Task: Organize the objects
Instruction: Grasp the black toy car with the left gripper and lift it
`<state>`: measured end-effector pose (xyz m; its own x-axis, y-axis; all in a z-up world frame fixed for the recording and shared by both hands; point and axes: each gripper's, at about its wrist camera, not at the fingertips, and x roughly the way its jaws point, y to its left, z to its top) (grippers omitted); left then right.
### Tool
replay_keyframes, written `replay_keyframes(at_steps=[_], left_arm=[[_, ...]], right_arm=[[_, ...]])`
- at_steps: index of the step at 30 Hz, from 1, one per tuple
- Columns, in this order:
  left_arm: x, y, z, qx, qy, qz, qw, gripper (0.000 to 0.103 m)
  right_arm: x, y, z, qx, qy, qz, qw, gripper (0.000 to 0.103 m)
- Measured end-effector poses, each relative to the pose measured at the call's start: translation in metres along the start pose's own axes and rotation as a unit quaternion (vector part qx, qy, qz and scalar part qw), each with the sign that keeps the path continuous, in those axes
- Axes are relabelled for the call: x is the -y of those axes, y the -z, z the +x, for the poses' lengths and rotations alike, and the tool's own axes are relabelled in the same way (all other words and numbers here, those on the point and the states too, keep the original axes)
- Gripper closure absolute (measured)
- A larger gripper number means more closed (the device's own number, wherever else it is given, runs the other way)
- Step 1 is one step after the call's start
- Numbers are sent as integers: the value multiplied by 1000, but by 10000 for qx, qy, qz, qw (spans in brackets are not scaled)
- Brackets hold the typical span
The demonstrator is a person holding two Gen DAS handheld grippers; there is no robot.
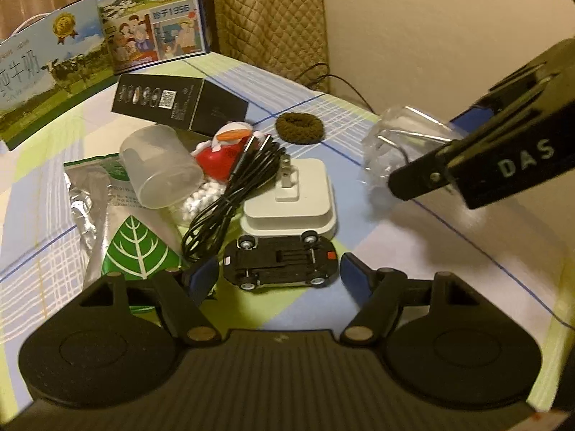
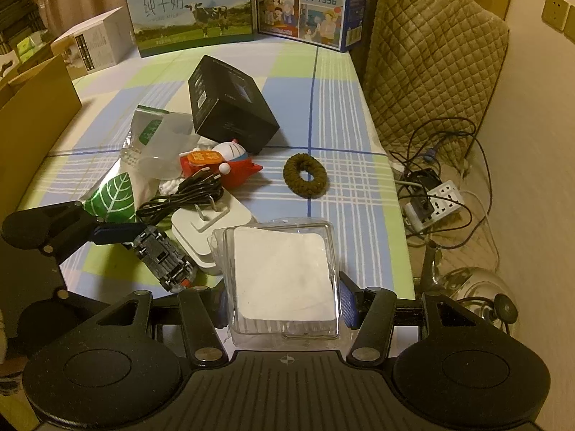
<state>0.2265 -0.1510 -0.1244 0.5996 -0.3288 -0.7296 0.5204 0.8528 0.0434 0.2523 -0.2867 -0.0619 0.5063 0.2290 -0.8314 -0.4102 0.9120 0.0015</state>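
Note:
A black toy car (image 1: 280, 262) lies upside down on the checked tablecloth (image 1: 413, 244). My left gripper (image 1: 278, 269) has it lengthwise between the blue pads (image 1: 354, 274), which meet both ends of the car. In the right wrist view one blue left finger (image 2: 115, 231) rests against the car (image 2: 163, 258). My right gripper (image 2: 284, 301) is shut on a clear plastic pack (image 2: 284, 269) with a white square inside, held above the table's near edge. The same pack (image 1: 402, 143) shows at the right in the left wrist view.
Just beyond the car lie a white plug charger (image 1: 291, 197), a coiled black cable (image 1: 230, 194), a red toy figure (image 1: 224, 154), a translucent cup (image 1: 158, 165), a leaf-print pouch (image 1: 118, 222), a black box (image 1: 179, 102) and a brown hair tie (image 1: 300, 127). Milk cartons (image 2: 194, 7) line the back. A quilted chair (image 2: 431, 72) and a floor power strip (image 2: 436, 197) are at the right.

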Motion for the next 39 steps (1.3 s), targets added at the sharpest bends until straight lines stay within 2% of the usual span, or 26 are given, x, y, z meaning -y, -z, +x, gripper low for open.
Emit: replay_keyframes(at_steps=[3, 10, 16, 21, 26, 29, 35, 39], left_arm=[[-2, -1, 2, 11, -14, -147, 9999, 39], [-5, 0, -14, 109, -28, -427, 9990, 40], [-12, 1, -60, 289, -181, -686, 9971, 40], [-34, 7, -118, 403, -504, -941, 9935, 40], [-72, 22, -177, 406, -890, -1186, 9881, 40], [-96, 34, -212, 416, -1141, -1308, 9839, 40], [-156, 57, -283, 454, -1692, -1572, 9719, 40], [-208, 75, -314, 336, -1944, -1781, 9640, 40]], right_arm=[[0, 0, -1, -1, 15, 18, 10000, 50], [-3, 2, -11, 62, 8, 31, 10000, 50], [-19, -3, -37, 242, -98, -13, 9997, 50], [-50, -11, -64, 442, -311, -199, 9983, 50], [-100, -22, -84, 579, -669, -485, 9949, 50], [-141, -34, -91, 632, -1125, -604, 9898, 50], [-242, -70, -100, 852, -1875, -1200, 9712, 50], [-301, -89, -93, 825, -2145, -1490, 9618, 50]])
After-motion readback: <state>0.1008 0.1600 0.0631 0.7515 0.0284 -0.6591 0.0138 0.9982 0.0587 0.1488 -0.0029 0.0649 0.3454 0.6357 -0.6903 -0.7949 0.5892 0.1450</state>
